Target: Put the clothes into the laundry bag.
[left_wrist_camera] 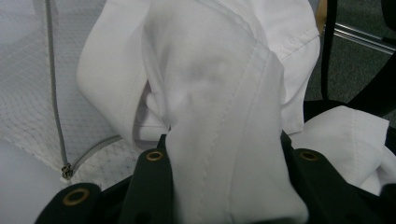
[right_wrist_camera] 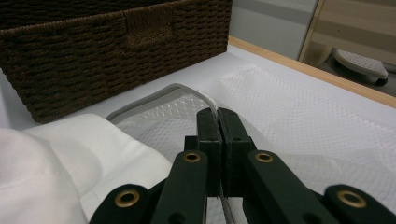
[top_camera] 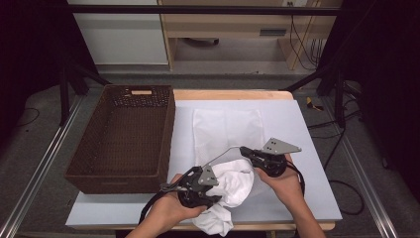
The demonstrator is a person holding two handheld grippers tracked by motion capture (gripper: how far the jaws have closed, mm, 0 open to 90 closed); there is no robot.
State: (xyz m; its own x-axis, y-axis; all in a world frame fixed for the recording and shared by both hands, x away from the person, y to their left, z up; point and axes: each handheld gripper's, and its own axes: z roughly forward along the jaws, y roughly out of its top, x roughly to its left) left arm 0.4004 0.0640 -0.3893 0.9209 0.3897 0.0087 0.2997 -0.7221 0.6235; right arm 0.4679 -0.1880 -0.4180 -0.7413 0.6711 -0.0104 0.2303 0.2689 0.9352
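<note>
A white mesh laundry bag [top_camera: 228,126] lies flat on the white tabletop, its mouth toward the person. My right gripper [top_camera: 243,150] is shut on the bag's grey zip rim [right_wrist_camera: 154,95] and lifts it off the table; in the right gripper view the jaws [right_wrist_camera: 218,116] meet on that edge. A crumpled white garment [top_camera: 233,183] sits at the bag's mouth. My left gripper [top_camera: 214,182] is shut on a thick fold of the garment [left_wrist_camera: 219,93], which bulges up between its jaws [left_wrist_camera: 224,144]. Behind that fold is the mesh [left_wrist_camera: 28,102] with its zip.
A dark brown woven basket [top_camera: 166,144] stands on the table's left side, close to the bag; its near wall [right_wrist_camera: 93,51] is in the right gripper view. The table's wooden back edge [top_camera: 233,94] runs behind the bag. Part of the garment hangs over the front edge.
</note>
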